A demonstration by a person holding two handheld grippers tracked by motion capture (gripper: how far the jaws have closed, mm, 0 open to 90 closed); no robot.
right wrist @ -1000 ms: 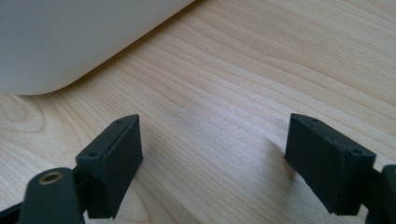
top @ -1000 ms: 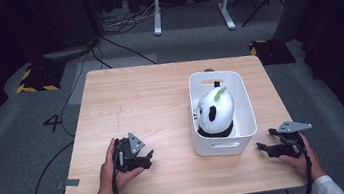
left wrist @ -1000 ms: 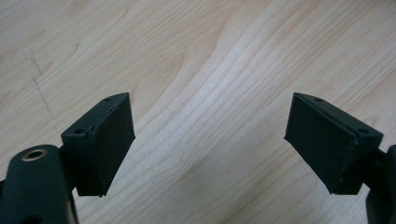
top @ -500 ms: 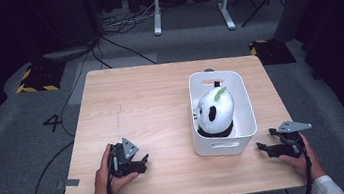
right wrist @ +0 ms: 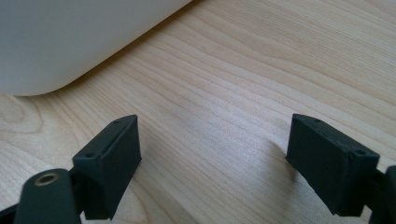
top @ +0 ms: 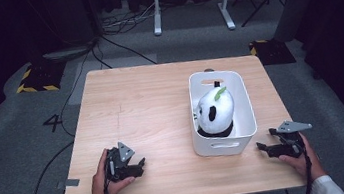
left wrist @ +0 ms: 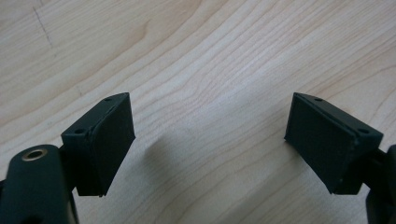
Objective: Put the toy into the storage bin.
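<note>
Lower left of the high view: left claw (top: 141,162) held in a hand (top: 104,179), jaws wide apart over bare wood, nothing between them.
Lower right: right claw (top: 262,146) held in the other hand (top: 297,160), jaws likewise spread and empty, just beside the bin's near right corner.
Right of centre: white plastic bin (top: 223,146) standing on the wooden surface (top: 141,106).
Inside the bin: panda plush toy (top: 215,112), white and black, with a green leaf on top.
Right claw view, upper left: the bin's rounded white wall (right wrist: 70,42), close to the jaws.
</note>
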